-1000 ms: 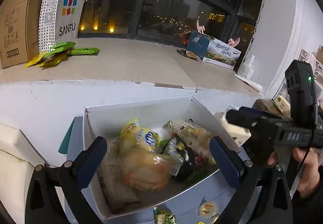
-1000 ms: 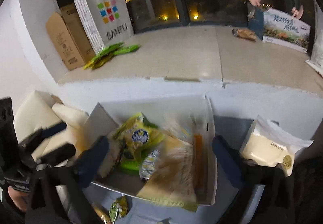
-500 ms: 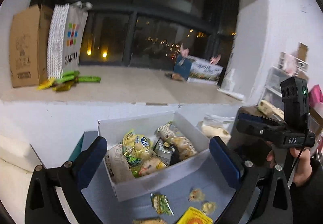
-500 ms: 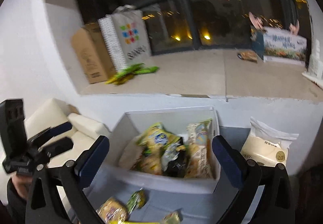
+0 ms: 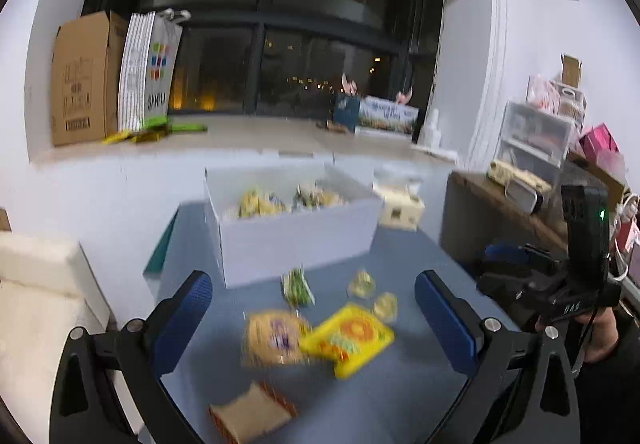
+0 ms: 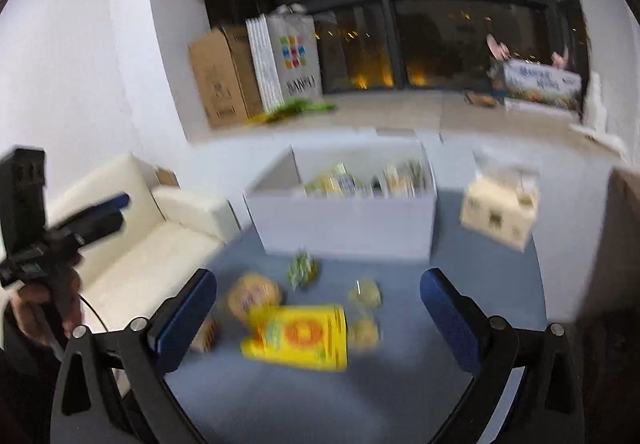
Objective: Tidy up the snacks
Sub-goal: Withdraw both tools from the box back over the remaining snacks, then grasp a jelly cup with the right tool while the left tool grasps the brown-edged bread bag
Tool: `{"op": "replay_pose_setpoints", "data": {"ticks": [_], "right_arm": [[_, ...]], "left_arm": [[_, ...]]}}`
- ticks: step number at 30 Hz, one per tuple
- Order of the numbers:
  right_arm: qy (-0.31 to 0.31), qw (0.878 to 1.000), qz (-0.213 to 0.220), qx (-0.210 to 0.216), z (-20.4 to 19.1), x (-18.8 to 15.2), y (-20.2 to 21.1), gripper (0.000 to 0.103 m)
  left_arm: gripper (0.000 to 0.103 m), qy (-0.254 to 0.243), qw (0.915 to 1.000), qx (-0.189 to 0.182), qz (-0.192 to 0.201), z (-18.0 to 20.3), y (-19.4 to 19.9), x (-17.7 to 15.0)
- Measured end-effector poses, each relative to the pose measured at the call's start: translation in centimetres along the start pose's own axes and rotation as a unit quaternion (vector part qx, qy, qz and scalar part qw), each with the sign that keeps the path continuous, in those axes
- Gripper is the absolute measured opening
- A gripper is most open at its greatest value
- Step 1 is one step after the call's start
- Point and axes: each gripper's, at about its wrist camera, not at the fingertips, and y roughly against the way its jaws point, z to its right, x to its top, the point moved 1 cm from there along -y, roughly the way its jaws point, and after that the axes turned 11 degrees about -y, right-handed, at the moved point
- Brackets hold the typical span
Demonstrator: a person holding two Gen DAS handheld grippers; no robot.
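A white box (image 5: pixel 296 232) holding several snack packets stands at the back of a blue table (image 5: pixel 380 396); it also shows in the right wrist view (image 6: pixel 348 228). In front of it lie loose snacks: a yellow packet (image 5: pixel 348 338) (image 6: pixel 300 336), a round tan packet (image 5: pixel 272 338) (image 6: pixel 254 294), a green packet (image 5: pixel 298 286) (image 6: pixel 304 270), two small pale packets (image 5: pixel 362 284) and an orange-edged cracker packet (image 5: pixel 252 414). My left gripper (image 5: pixel 312 320) is open and empty above the loose snacks. My right gripper (image 6: pixel 318 316) is open and empty above them too.
A cream sofa (image 6: pixel 136 240) stands left of the table. A small carton (image 6: pixel 498 213) sits right of the box. A wide sill behind carries a cardboard box (image 5: pixel 80 79), a paper bag (image 5: pixel 150 71) and green packets. Shelves and drawers (image 5: pixel 536 135) stand at the right.
Both grippers have drawn back and up from over the white box. The loose snacks on the table in front of it have come into view. Both stay open and empty.
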Motion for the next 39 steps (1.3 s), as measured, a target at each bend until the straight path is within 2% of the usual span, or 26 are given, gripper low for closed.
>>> {"op": "replay_pose_setpoints", "data": {"ticks": [3, 6, 12, 16, 20, 25, 28, 31, 37, 39], "right_arm": [[-0.012, 1.0, -0.023, -0.004, 0.5, -3.1, -0.7, 0.103], [-0.023, 0.999, -0.031, 0.008, 0.8, -4.6, -0.7, 0.103], [-0.042, 0.999, -0.008, -0.005, 1.6, -4.4, -0.4, 0.103], [-0.048, 0.999, -0.008, -0.009, 2.0, -3.6, -1.5, 0.103], [-0.035, 0.999, -0.026, -0.019, 2.5, -2.1, -4.5, 0.103], [0.0, 0.996, -0.071, -0.049, 3.0, -0.4, -10.8, 0.103], [0.022, 0.992, -0.098, -0.075, 3.4, -0.2, -14.8, 0.103], [0.018, 0.989, -0.118, -0.083, 4.3, -0.3, -17.7, 0.103], [0.021, 0.985, -0.141, -0.095, 5.1, -1.0, -20.3, 0.103], [0.024, 0.985, -0.146, -0.092, 5.1, -1.2, -20.7, 0.093]], "left_arm": [[0.103, -0.001, 0.9999, 0.005, -0.015, 0.5, 0.2, -1.2], [0.103, -0.007, 0.9999, -0.002, -0.011, 0.9, 0.7, -1.5], [0.103, -0.013, 0.9998, -0.002, -0.015, 0.8, 0.5, -1.5], [0.103, -0.026, 0.9995, -0.002, -0.017, 1.0, 0.6, -1.5], [0.103, -0.034, 0.9992, 0.002, -0.018, 1.3, 0.8, -1.8], [0.103, -0.054, 0.9983, -0.001, -0.023, 1.9, 0.8, -2.3], [0.103, -0.059, 0.9978, -0.002, -0.029, 2.0, 0.7, -2.7], [0.103, -0.065, 0.9973, -0.005, -0.035, 2.0, 0.6, -3.2], [0.103, -0.063, 0.997, -0.008, -0.045, 1.8, 0.1, -3.7], [0.103, -0.063, 0.9967, -0.009, -0.05, 1.8, -0.1, -3.9]]}}
